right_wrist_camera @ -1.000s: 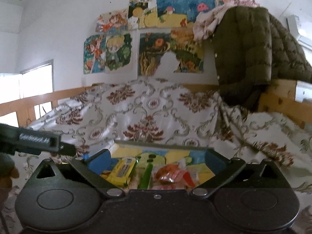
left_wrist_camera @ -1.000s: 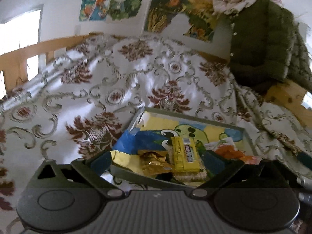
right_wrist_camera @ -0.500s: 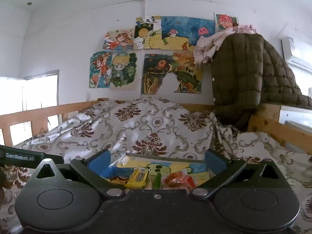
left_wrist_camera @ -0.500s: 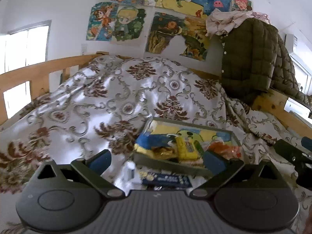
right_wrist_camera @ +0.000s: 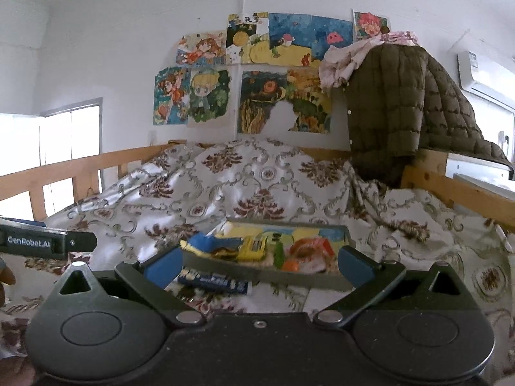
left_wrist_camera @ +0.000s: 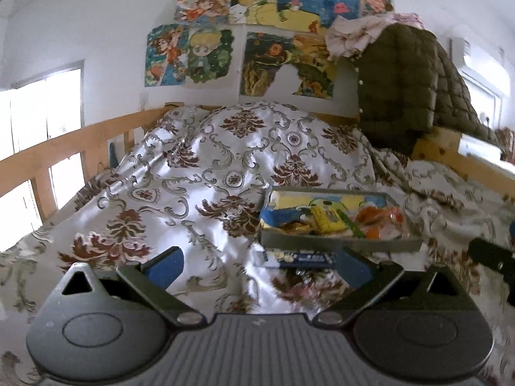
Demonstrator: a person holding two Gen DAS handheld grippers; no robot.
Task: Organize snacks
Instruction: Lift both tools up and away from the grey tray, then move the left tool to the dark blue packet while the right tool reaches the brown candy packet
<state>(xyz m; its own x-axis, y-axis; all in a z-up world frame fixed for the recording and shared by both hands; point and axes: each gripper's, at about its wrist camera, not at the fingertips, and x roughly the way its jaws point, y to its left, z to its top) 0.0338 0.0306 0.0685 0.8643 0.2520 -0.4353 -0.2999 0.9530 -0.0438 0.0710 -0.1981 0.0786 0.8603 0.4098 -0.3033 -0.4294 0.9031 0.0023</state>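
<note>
A grey tray (left_wrist_camera: 338, 243) (right_wrist_camera: 267, 273) lies on the bed and holds several snacks: a blue packet (left_wrist_camera: 280, 215) (right_wrist_camera: 212, 243), a yellow packet (left_wrist_camera: 325, 218) (right_wrist_camera: 254, 247) and orange packets (left_wrist_camera: 376, 217) (right_wrist_camera: 309, 247). A dark blue snack bar (left_wrist_camera: 301, 259) (right_wrist_camera: 214, 281) lies on the quilt just in front of the tray. My left gripper (left_wrist_camera: 257, 265) is open and empty, held back from the tray. My right gripper (right_wrist_camera: 257, 265) is open and empty, also short of the tray. The left gripper's side shows at the left of the right wrist view (right_wrist_camera: 48, 241).
The bed has a floral quilt (left_wrist_camera: 225, 167) bunched up behind the tray. A wooden rail (left_wrist_camera: 64, 148) runs along the left. A green padded jacket (left_wrist_camera: 408, 83) hangs over the right rail. Posters (left_wrist_camera: 257, 38) cover the back wall.
Both grippers have pulled back and up from the tray. The tray now looks smaller and farther off, and the dark blue bar in front of it has come into view.
</note>
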